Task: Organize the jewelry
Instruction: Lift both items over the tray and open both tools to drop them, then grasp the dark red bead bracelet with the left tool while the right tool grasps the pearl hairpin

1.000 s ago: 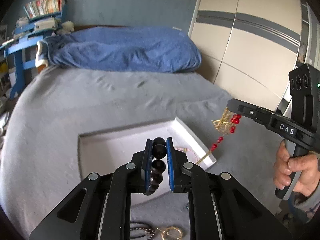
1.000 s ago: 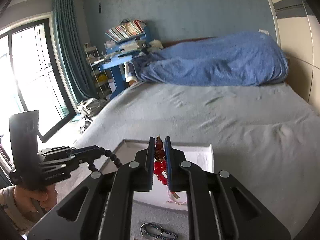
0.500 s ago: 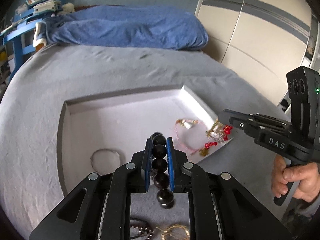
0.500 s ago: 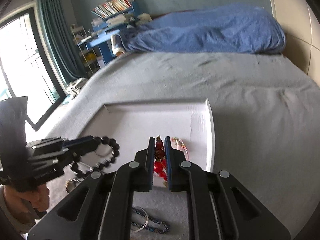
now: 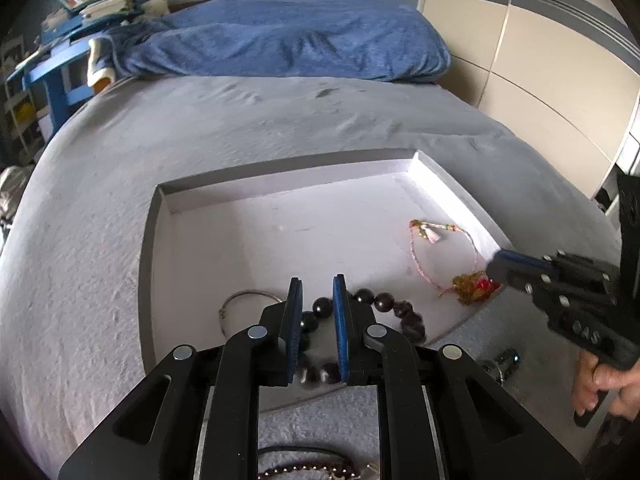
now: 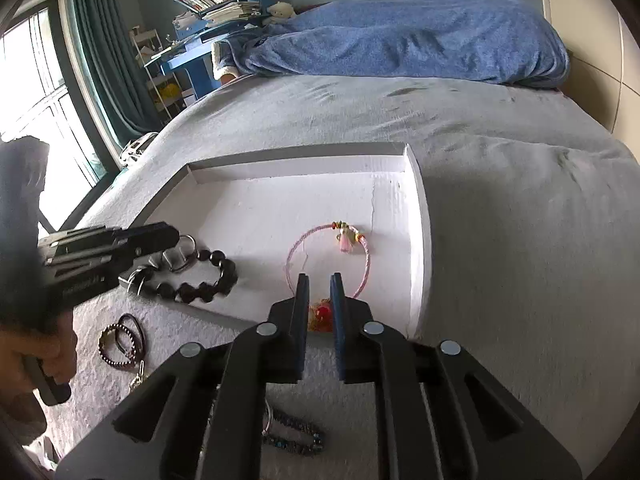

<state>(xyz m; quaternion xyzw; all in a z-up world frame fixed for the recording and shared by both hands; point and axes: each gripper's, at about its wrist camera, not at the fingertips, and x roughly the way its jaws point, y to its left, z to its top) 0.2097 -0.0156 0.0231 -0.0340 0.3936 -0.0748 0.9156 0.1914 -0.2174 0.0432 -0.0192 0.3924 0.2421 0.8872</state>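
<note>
A white tray [image 5: 280,176] lies on the grey bed; it also shows in the right wrist view [image 6: 420,216]. My left gripper [image 5: 317,296] is open over a black bead bracelet [image 5: 384,304] that lies in the tray's near part [image 6: 200,280]. My right gripper [image 6: 319,292] is open over a red and gold piece [image 6: 322,314] that rests at the tray's near right edge [image 5: 474,286]. A pink cord bracelet [image 6: 332,256] and a thin metal bangle [image 5: 244,300] also lie in the tray.
Loose jewelry lies on the bed in front of the tray: dark beaded bands [image 6: 120,340], a blue beaded piece [image 6: 296,436] and a silver ring [image 5: 502,362]. A blue blanket [image 5: 280,36] lies at the far end. A wardrobe [image 5: 540,60] stands at the right.
Both grippers came down to the tray and opened. The black bead bracelet and the red and gold piece left the jaws and now lie in the tray.
</note>
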